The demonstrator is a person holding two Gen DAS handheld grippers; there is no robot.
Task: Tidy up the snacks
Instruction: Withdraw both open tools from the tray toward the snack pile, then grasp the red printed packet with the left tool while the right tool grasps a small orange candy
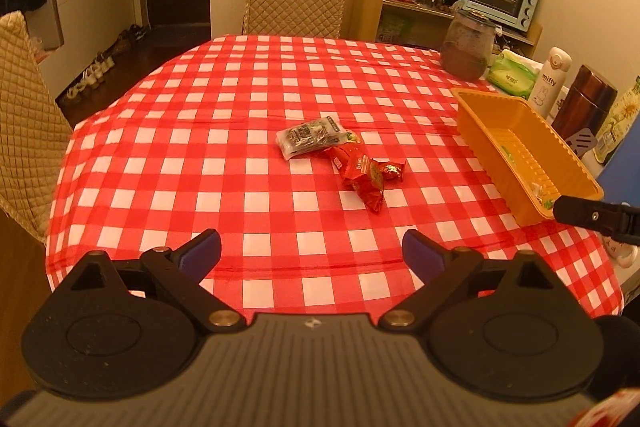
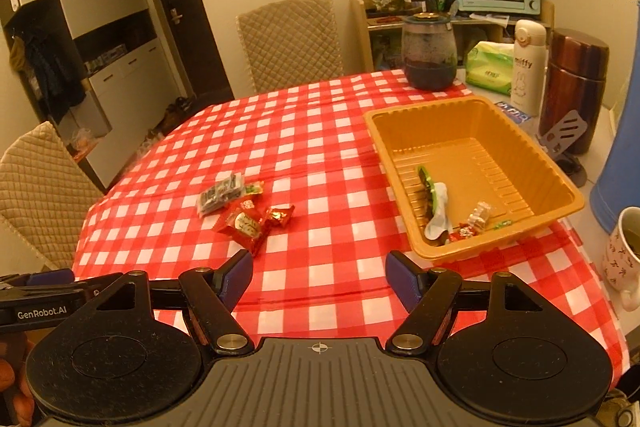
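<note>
On the checked cloth [image 1: 248, 99], near the middle of the table, lies a small heap of snacks: a grey packet [image 1: 310, 139] with a red packet [image 1: 362, 179] touching it at its 5 o'clock, and a small red-and-gold sweet [image 1: 394, 171] just beside the red one at 3 o'clock. In the right wrist view the same heap sits at 10 o'clock from the right gripper [image 2: 319, 277].

An orange tray [image 2: 532, 163] stands at 1 o'clock from the right gripper, well apart from the heap. Inside it, against the near wall, lie a green-and-white wrapper [image 2: 434, 203], a clear sweet [image 2: 480, 217] and a few smaller pieces too small to tell.

The left gripper [image 1: 312, 255] hovers over the near edge of the cloth, its jaws spread wide with only cloth showing between them; the heap lies at its 12 o'clock. The right gripper likewise has its jaws apart, somewhat less wide, and nothing is held. Part of the right gripper also shows at 3 o'clock in the left wrist view, by the tray's near corner.

Beyond the tray, at 12 to 1 o'clock, stand a dark jar [image 2: 429, 53], a green tissue pack [image 2: 490, 67], a white flask [image 2: 527, 63] and a brown flask [image 2: 574, 83]. A mug [image 2: 624, 259] sits at 3 o'clock, off the cloth.
</note>
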